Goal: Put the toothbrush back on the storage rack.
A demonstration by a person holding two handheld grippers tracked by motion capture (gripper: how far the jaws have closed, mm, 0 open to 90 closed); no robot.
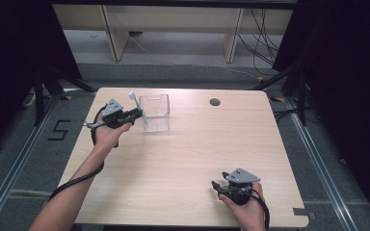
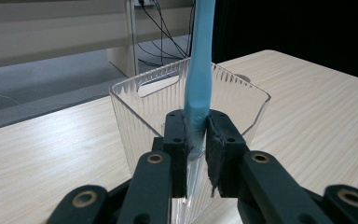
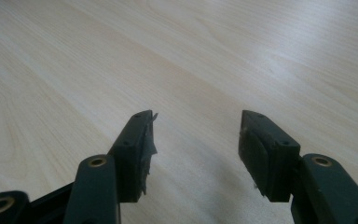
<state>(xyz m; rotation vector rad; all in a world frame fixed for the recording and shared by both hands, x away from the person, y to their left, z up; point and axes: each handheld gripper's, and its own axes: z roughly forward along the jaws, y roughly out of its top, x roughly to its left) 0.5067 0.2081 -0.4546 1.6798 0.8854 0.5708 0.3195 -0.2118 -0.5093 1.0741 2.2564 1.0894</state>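
The left hand-held gripper [image 2: 196,135] pinches a slim light-blue plastic toothbrush [image 2: 199,70] upright (bristled head up) just beside the clear ribbed plastic bin [image 2: 242,100] on the pale wooden tabletop [image 1: 188,159]; the right hand-held gripper [image 3: 196,149] rests spread.

One toothbrush [image 2: 199,70], one clear bin [image 2: 242,100]

We read one sign: a black figure "5" [image 1: 59,130] marked on the grey floor [image 1: 24,159], at about nine o'clock from the counter [image 1: 197,144]. Nothing else is legible.
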